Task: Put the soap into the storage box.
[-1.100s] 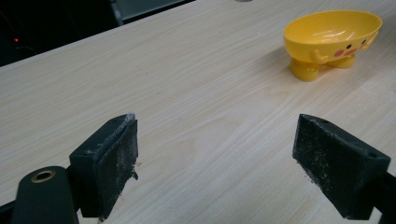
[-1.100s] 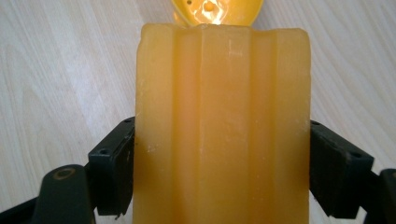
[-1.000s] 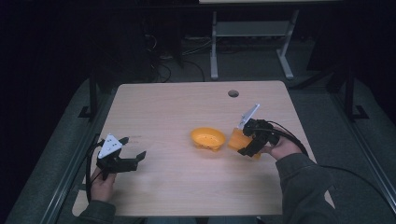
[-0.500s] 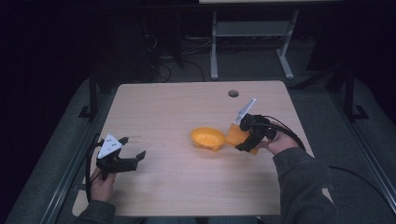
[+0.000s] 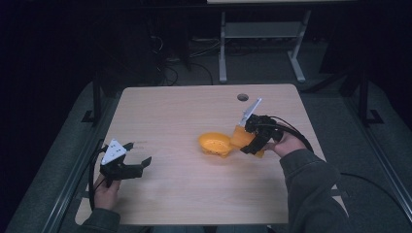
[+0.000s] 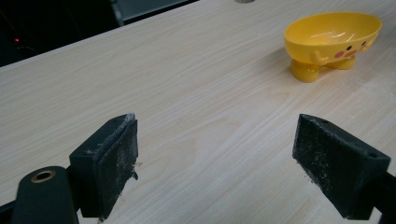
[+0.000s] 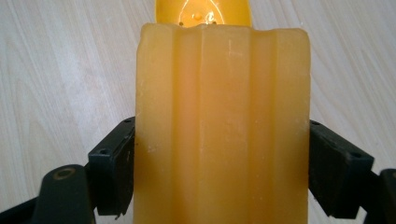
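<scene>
Where the light falls, a wooden desk is seen from above, with a small round hole near its far edge and dark floor around it. A metal stand is made out beyond the desk, in shadow. At the near right, a grey-green sleeve is brought in from the bottom edge, and at the near left a bare hand is laid on the desk.

The right tool is held just right of the desk's middle, tilted, and is clamped on a bar of soap, an orange-yellow block with shallow lengthwise ridges. In the right gripper view the soap is gripped from both sides by the black jaws and is seen standing up between them.

Just beside the soap, to its left, a yellow dish is set on the desk; whether the two touch cannot be told. In the left gripper view the dish is shown resting on short legs, with a small face on its side.

The left tool is kept near the left edge, well apart from the dish, its jaws spread wide with nothing between them.
</scene>
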Demonstrator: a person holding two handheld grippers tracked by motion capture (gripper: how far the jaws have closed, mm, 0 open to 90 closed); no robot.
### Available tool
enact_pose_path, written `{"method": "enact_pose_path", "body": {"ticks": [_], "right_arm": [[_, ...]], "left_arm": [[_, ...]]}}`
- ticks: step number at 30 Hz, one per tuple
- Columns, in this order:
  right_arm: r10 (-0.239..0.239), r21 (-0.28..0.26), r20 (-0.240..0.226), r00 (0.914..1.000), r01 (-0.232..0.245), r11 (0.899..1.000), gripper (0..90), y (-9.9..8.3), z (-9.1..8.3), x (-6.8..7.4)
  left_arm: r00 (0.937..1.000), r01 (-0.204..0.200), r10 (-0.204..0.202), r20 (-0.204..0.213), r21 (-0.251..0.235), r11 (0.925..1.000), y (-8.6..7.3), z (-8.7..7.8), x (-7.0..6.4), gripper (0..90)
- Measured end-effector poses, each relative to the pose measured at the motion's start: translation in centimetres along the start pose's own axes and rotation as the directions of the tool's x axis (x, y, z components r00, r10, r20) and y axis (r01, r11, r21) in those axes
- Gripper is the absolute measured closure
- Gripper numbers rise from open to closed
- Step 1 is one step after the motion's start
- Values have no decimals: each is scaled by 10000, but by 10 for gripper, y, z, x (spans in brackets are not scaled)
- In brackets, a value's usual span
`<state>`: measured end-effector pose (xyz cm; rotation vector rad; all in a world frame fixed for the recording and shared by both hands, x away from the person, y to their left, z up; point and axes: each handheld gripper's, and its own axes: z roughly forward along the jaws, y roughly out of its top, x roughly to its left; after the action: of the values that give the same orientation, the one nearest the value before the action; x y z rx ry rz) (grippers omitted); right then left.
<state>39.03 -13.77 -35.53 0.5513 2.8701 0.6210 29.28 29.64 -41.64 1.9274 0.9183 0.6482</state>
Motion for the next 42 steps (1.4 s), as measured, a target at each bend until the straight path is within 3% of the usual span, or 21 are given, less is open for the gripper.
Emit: {"method": "enact_pose_path", "body": {"ticks": [14, 33, 42], "right_arm": [[-188, 83, -164, 9997, 189, 9998, 206, 22, 9, -4], [-863, -5, -279, 9959, 863, 9963, 206, 61, 15, -8], [-999, -11, -424, 9941, 1000, 9950, 205, 72, 23, -9]], "left_arm": [[10000, 81, -81, -23, -33, 10000, 0, -1, 1, 134], [9999, 114, -115, -20, -81, 9999, 0, -1, 2, 134], [10000, 95, -95, 19, -39, 9999, 0, 0, 2, 134]]}}
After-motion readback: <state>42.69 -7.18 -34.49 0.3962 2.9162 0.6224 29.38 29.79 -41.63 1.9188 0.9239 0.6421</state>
